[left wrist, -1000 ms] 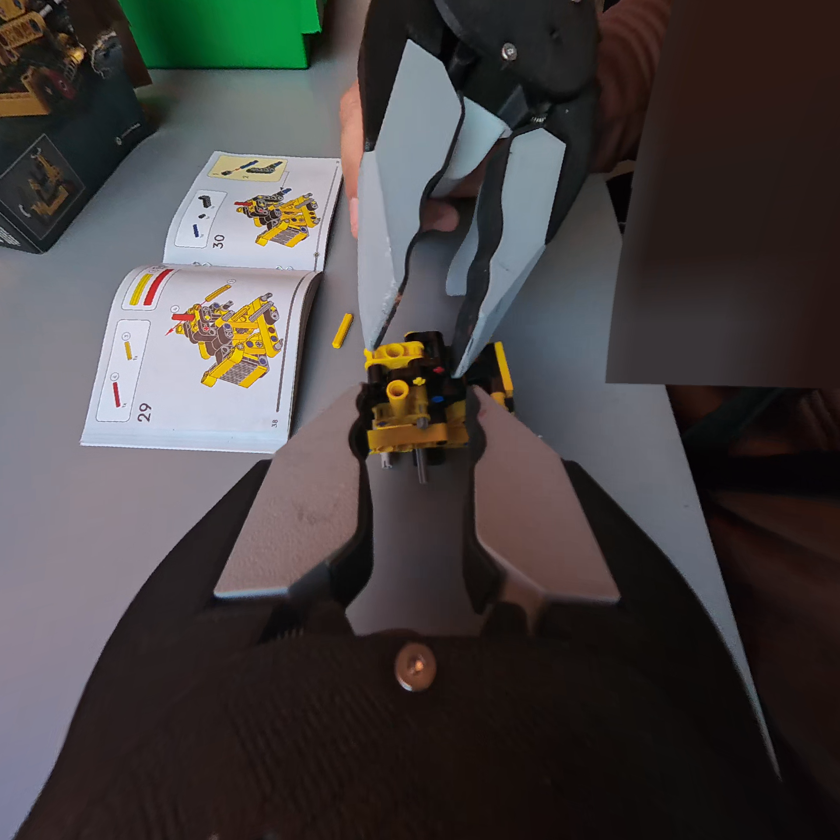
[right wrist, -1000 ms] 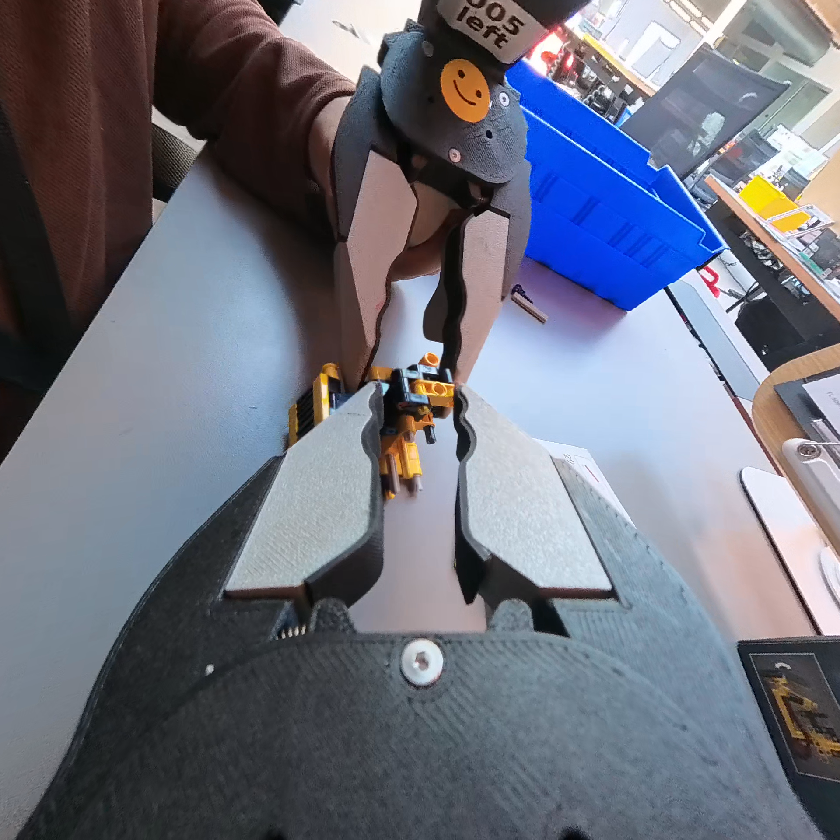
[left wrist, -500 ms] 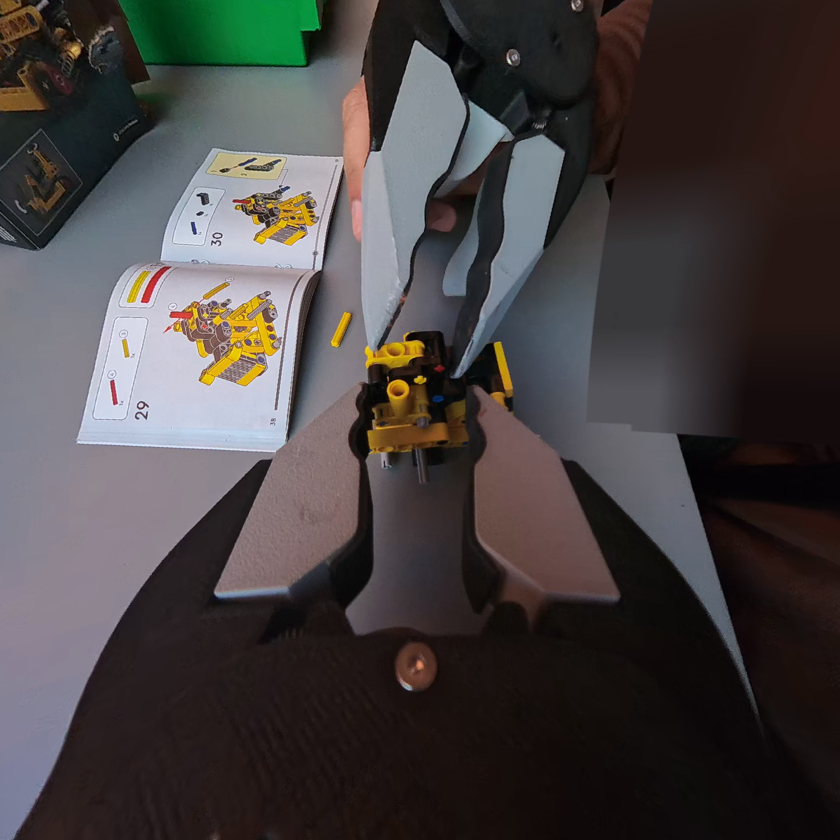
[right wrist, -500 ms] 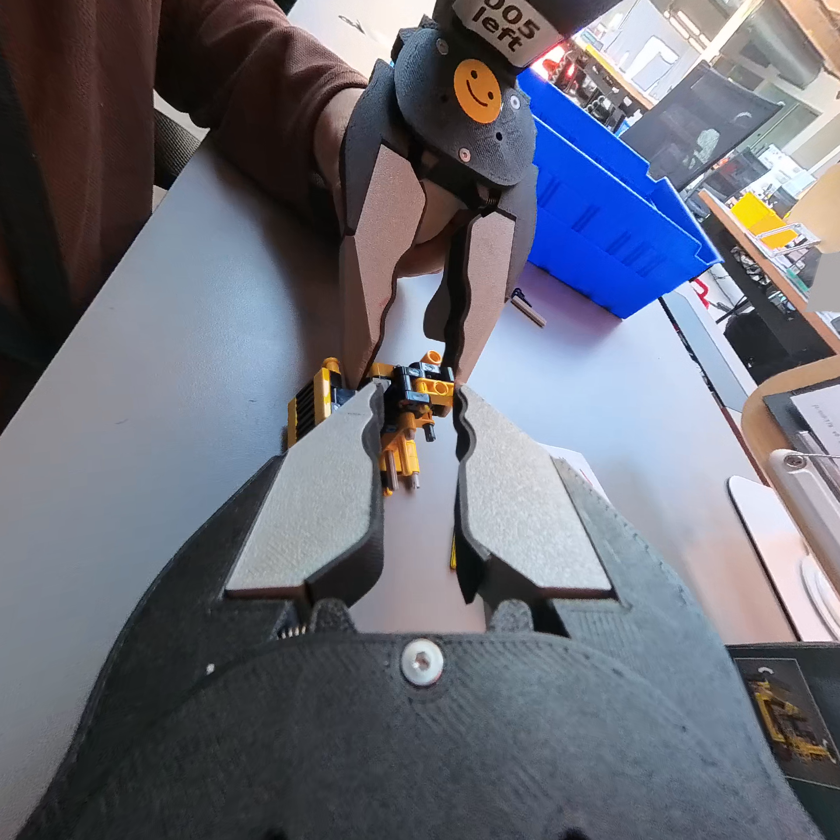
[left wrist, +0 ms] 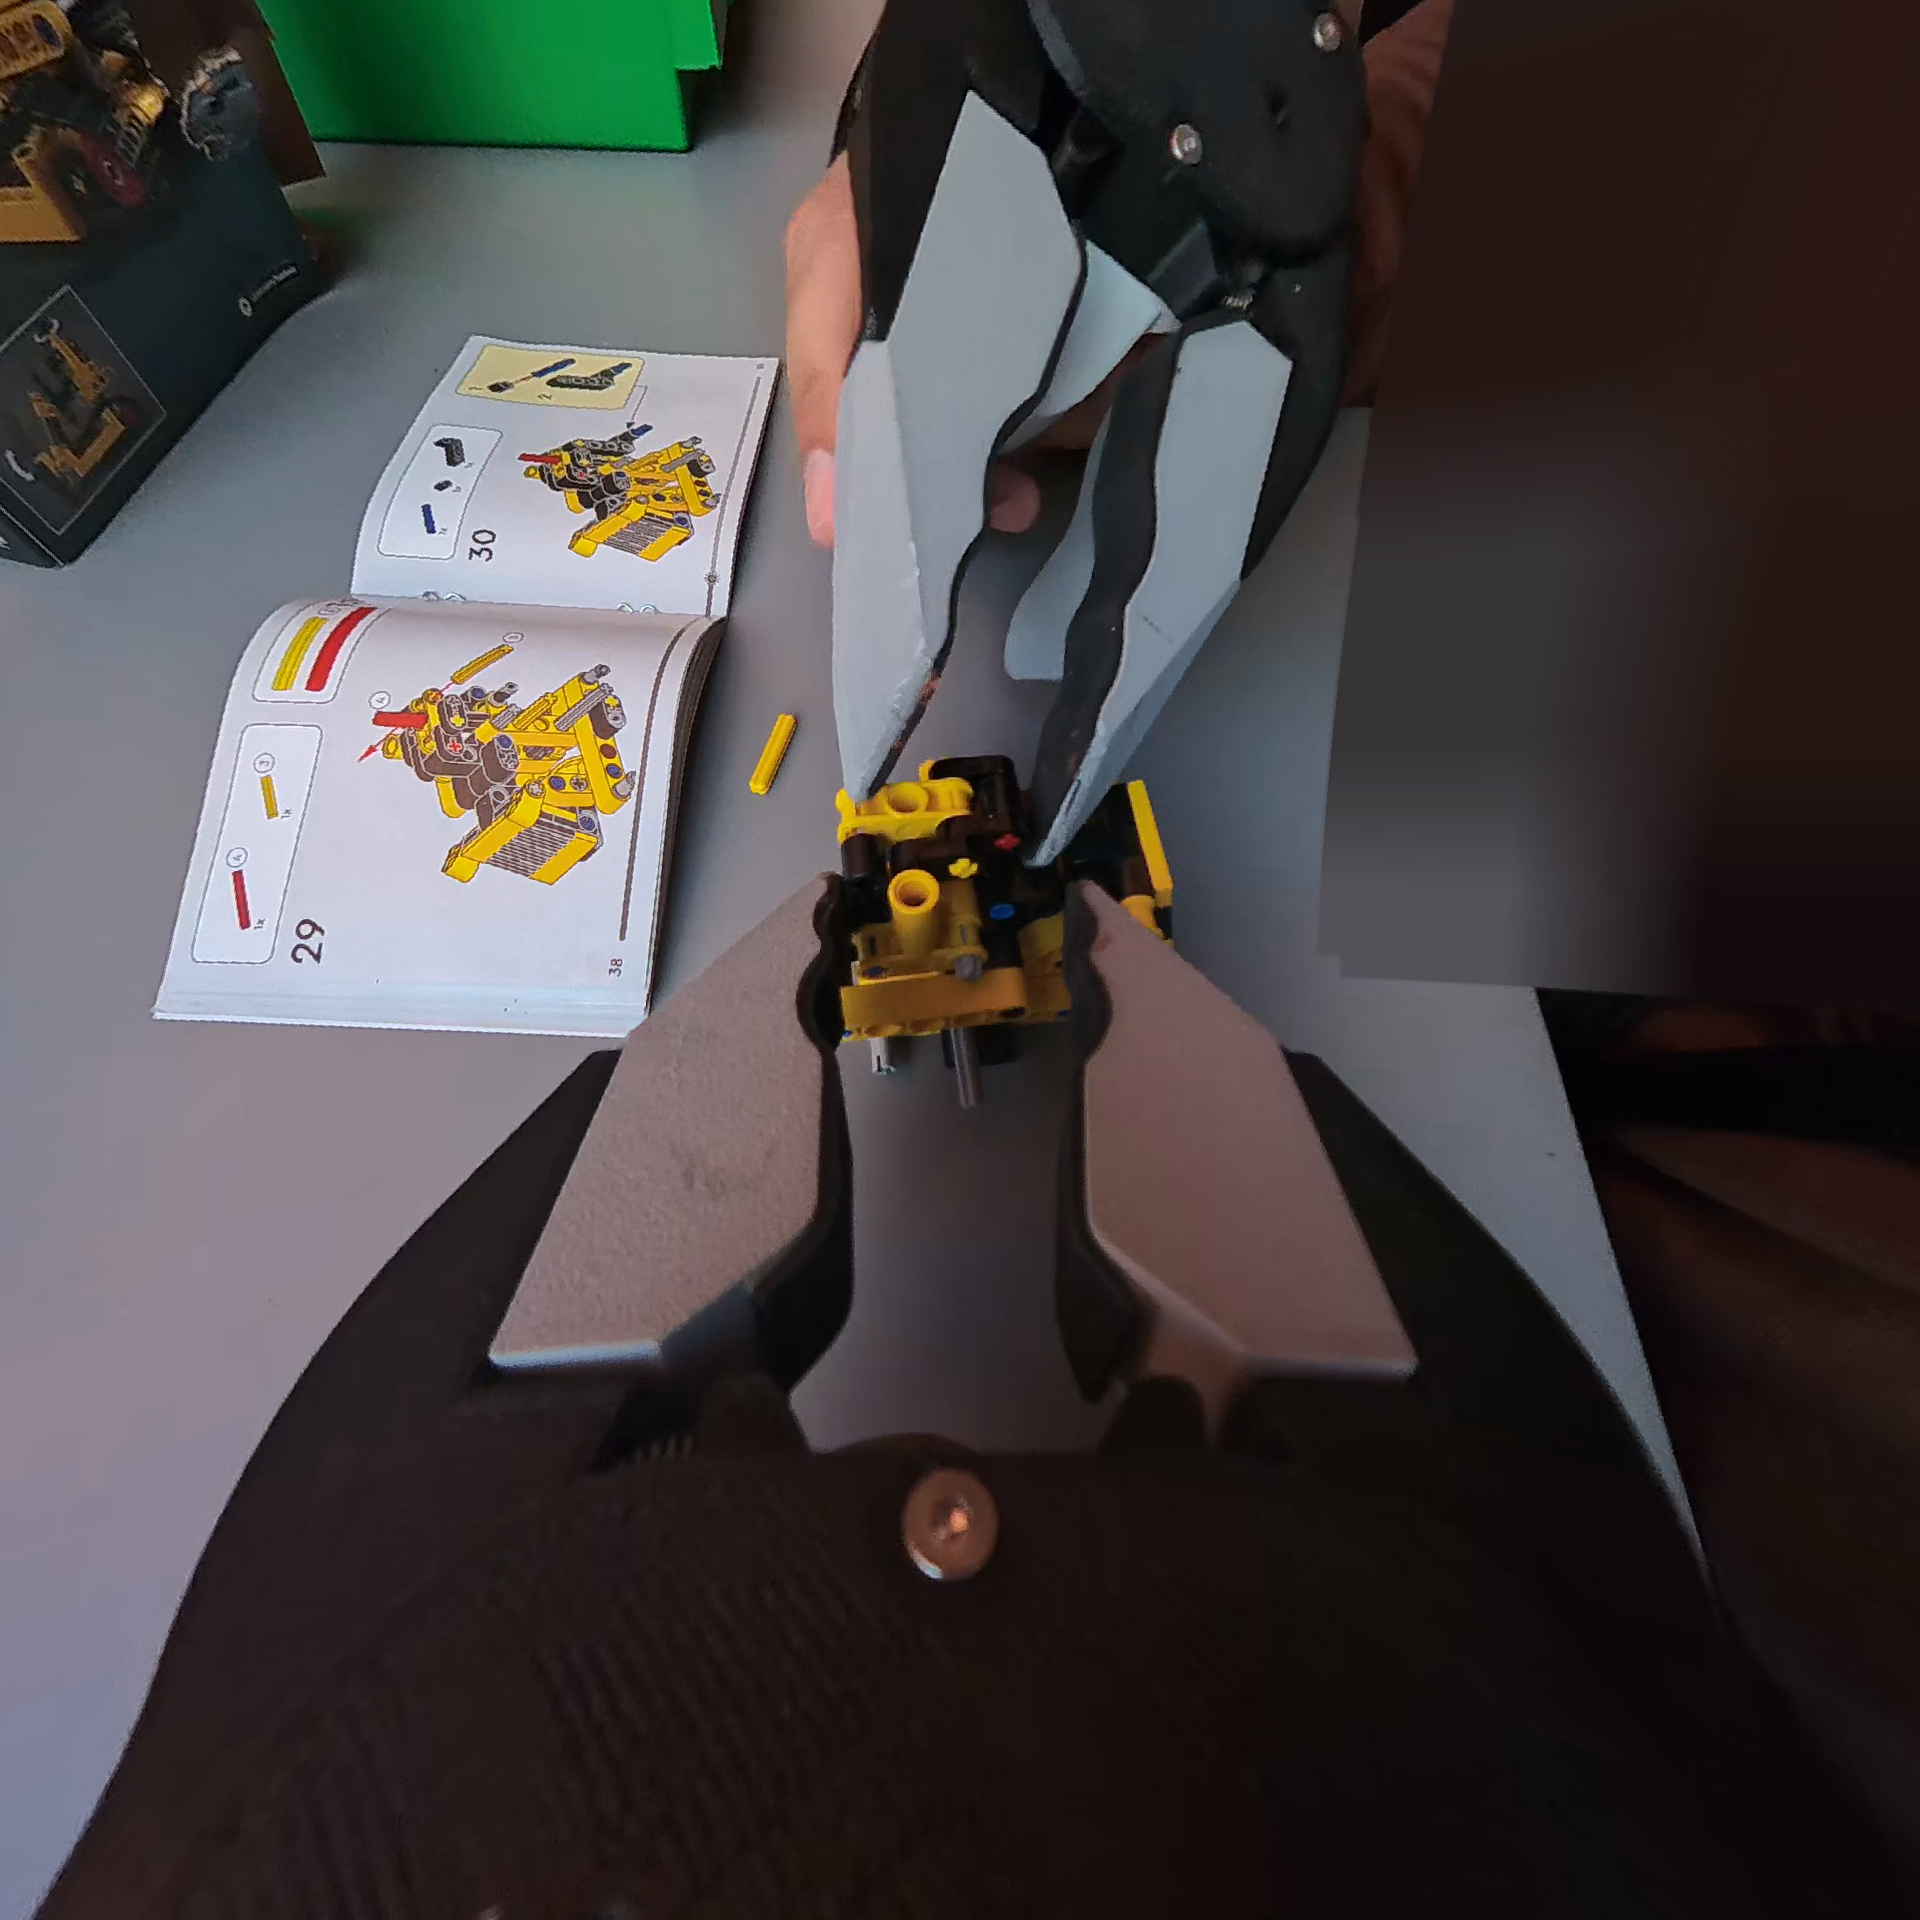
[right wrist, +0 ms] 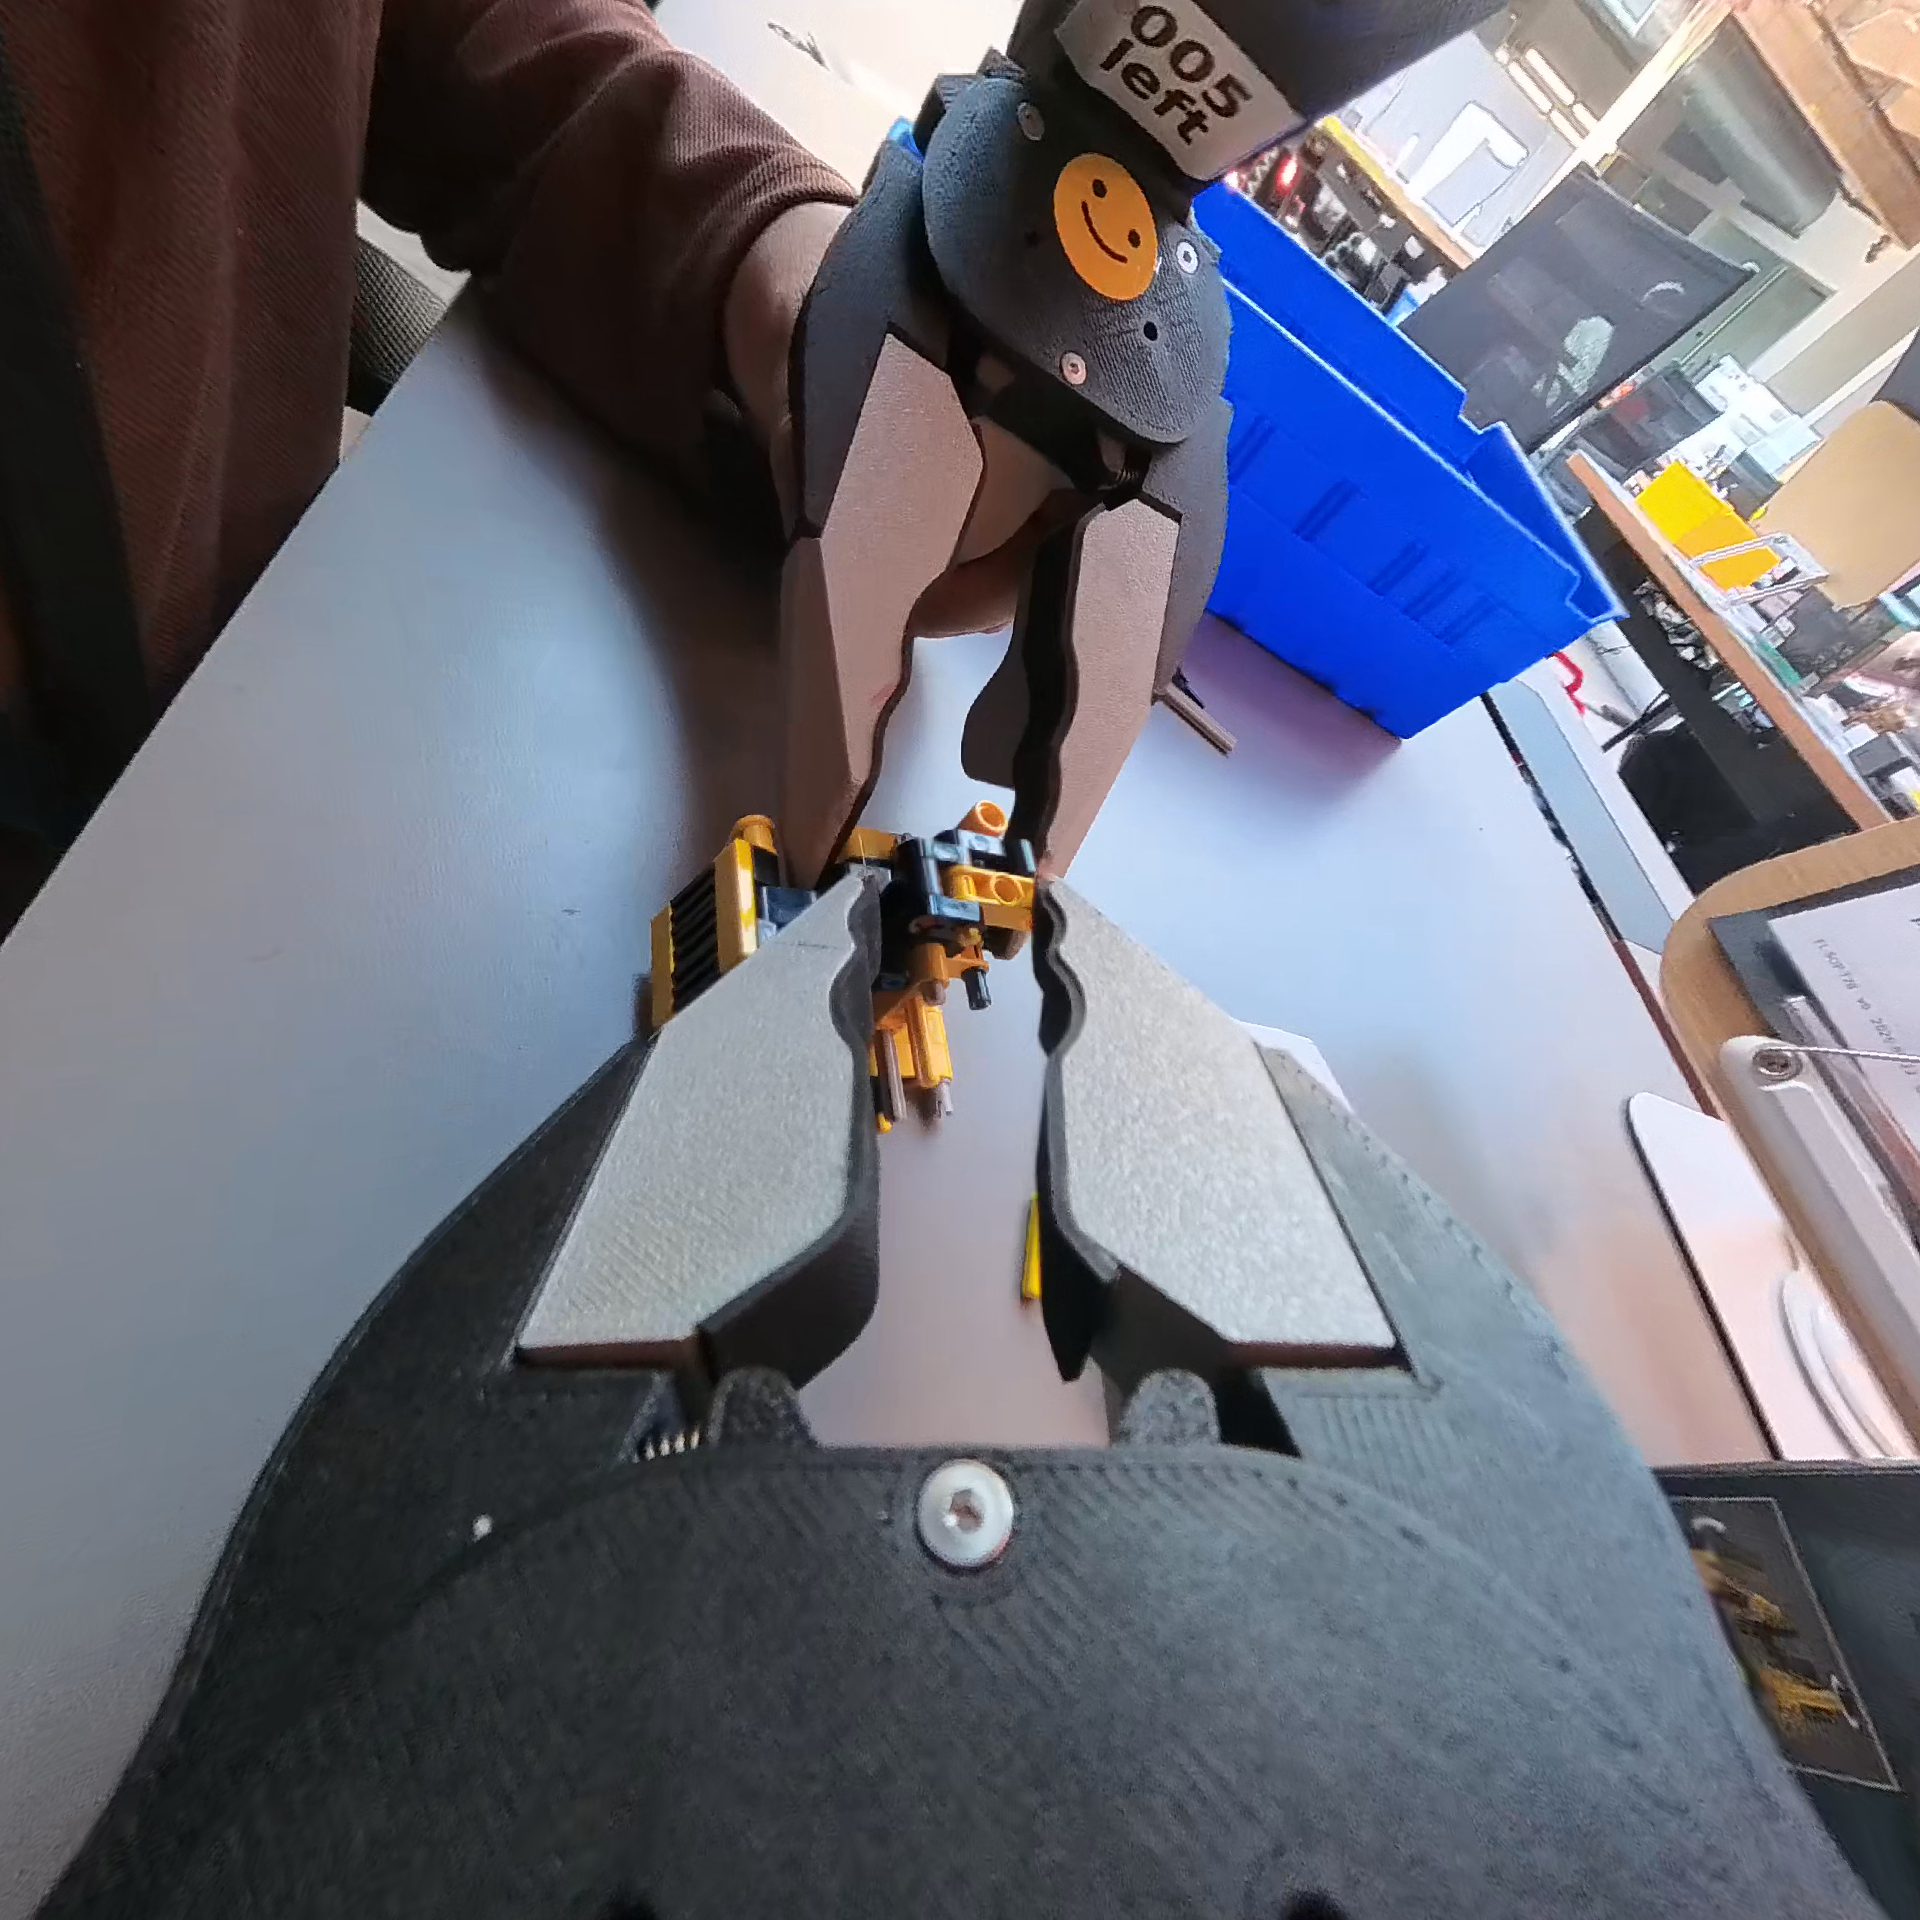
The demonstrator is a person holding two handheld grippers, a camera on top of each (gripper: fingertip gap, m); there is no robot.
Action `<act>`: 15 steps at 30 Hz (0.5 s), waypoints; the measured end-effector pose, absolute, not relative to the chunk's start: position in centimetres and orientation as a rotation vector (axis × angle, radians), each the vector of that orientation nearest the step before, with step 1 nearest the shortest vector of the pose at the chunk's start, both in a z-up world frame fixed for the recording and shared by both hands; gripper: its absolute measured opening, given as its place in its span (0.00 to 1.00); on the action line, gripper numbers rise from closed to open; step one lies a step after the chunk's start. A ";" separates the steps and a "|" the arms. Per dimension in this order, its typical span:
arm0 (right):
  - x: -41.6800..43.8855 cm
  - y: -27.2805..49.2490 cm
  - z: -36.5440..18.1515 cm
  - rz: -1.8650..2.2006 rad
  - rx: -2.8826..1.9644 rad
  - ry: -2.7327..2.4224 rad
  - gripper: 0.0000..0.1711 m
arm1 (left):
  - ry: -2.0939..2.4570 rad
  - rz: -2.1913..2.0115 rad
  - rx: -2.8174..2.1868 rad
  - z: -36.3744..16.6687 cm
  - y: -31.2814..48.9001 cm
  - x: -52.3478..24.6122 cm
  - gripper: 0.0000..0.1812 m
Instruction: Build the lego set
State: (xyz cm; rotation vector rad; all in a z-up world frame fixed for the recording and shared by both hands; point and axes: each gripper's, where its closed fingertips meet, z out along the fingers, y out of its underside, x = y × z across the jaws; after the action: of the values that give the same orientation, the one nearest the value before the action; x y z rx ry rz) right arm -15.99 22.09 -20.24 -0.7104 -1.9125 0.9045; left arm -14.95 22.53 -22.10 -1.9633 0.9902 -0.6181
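A small yellow and black lego model [left wrist: 914, 914] stands on the grey table [left wrist: 260, 1195]. My left gripper [left wrist: 951, 935] is shut on its near lower part. My right gripper [left wrist: 951, 821] comes in from above with its tips on the model's upper part. In the right wrist view, my right gripper [right wrist: 951, 899] is shut on the model [right wrist: 935, 935], and the left gripper [right wrist: 935, 857] holds it from the far side. A loose yellow axle [left wrist: 773, 754] lies on the table left of the model; it also shows in the right wrist view [right wrist: 1031, 1247].
An open instruction booklet [left wrist: 447, 810] lies left of the model. The set's dark box [left wrist: 104, 260] and a green box [left wrist: 499, 62] stand at the far left. A blue bin [right wrist: 1382, 520] stands behind. The table edge [left wrist: 1600, 1247] runs close on the right. A person's hands and brown sleeve [right wrist: 582, 208] are behind the grippers. Only a small space, under 4 cm, lies between the two pairs of fingers. The loose yellow axle [left wrist: 773, 754] lies around 6 cm away from my left fingertips.
Both grippers keep their hold on the model. The right wrist view has shifted a little, and the loose yellow axle now shows between its fingers.
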 end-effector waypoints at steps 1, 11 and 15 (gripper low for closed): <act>-15.9 22.1 -20.2 0.904 -0.701 -1.912 0.15 | 0.991 -0.616 -1.963 -22.1 22.5 -14.9 0.21; -16.4 22.5 -19.6 1.117 -0.888 -1.911 0.30 | 0.999 -0.641 -1.960 -22.0 22.3 -14.8 0.23; -15.9 21.9 -20.1 1.172 -0.909 -1.978 0.23 | 1.005 -0.636 -1.963 -22.1 22.2 -14.8 0.22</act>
State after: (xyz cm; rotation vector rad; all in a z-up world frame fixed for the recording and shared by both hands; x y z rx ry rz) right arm -15.89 21.89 -20.09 -0.9092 -1.9783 1.1718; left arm -14.81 22.22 -22.13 -1.9628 1.0047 -0.6355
